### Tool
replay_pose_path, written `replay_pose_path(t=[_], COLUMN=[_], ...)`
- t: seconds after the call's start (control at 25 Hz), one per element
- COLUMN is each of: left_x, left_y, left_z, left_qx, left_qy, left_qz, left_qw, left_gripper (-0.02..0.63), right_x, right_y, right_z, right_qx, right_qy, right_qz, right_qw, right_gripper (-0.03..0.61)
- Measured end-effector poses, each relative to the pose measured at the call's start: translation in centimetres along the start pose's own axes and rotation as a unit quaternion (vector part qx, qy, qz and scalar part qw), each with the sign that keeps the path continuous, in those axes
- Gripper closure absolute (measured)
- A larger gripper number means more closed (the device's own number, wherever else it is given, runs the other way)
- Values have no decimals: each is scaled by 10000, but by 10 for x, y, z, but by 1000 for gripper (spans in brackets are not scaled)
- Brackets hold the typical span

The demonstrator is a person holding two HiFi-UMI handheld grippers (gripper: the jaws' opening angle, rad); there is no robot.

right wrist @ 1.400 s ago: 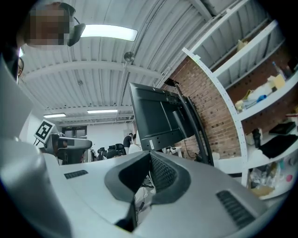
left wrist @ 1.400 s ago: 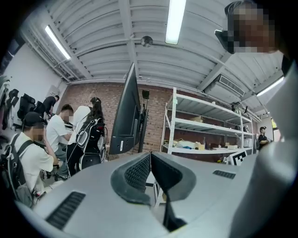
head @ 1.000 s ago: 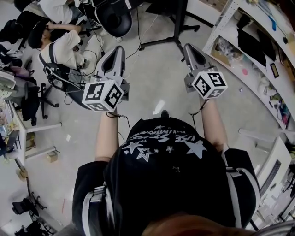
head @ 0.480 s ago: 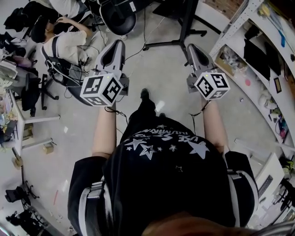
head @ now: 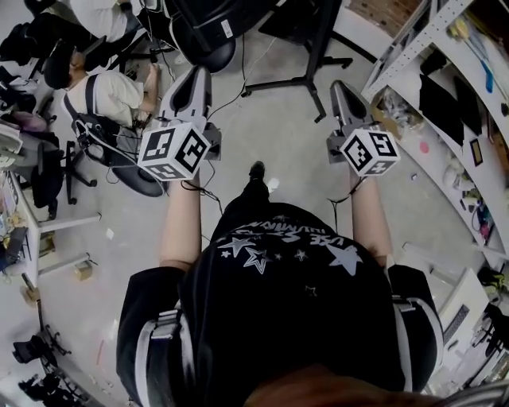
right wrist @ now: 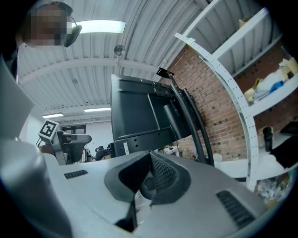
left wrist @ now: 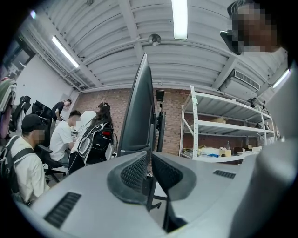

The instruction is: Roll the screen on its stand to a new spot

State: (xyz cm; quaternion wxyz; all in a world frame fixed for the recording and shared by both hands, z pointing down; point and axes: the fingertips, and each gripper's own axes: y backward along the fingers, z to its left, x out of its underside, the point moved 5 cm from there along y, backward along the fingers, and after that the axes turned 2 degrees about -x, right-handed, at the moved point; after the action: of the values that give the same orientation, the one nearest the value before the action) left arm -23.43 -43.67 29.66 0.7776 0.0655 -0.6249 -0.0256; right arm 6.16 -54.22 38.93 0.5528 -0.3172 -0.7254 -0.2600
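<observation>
Screen (right wrist: 139, 116): black casing, with a small white label on the back panel. Stand (head: 316, 40): black.

Left gripper (left wrist: 150, 155) and right gripper (right wrist: 150, 155): grey bodies. The pads (left wrist: 135, 172) are black with a fine gridded texture.

Marker cubes (head: 173, 151): white faces carrying black square patterns.

Shirt (head: 294, 286): black, printed with white stars and white lettering.

Floor (head: 270, 127): pale grey. Wall (left wrist: 172, 121): red-brown brick. Shelving (left wrist: 193, 121): white. Ceiling (left wrist: 139, 42): white, ribbed.

screen (head: 208, 16) mostly beyond top edge
</observation>
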Motion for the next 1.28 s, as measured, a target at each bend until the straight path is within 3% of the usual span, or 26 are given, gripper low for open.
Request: replay_pose_path(t=[0.2, 0.4, 0.56, 0.68, 1.28], left_x=[-6, -9, -14, -19, -53], left_y=[-36, -74, -99, -118, -185], left_z=[25, 54, 70, 77, 77], left_qx=[33, 343, 601, 758, 1448], left_qy=[-91, -76, -101, -175, -366], left_qz=[-233, -138, -107, -139, -399], left_qw=[9997, 9993, 9981, 9969, 9880], left_gripper=[579, 485, 343, 300, 297], right_x=[-1, -7, -15, -19, -30], right_y=[-49, -102, -131, -147, -180], right_z=[-10, -9, -10, -15, -38], right_qx=[9, -49, 16, 117, 543], right_qy=[68, 72, 101, 105, 182], right_qz=[71, 12, -9, -18, -255], right_qw=[10000, 10000, 9999, 9999, 9980], right_gripper=[571, 571, 571, 571, 571])
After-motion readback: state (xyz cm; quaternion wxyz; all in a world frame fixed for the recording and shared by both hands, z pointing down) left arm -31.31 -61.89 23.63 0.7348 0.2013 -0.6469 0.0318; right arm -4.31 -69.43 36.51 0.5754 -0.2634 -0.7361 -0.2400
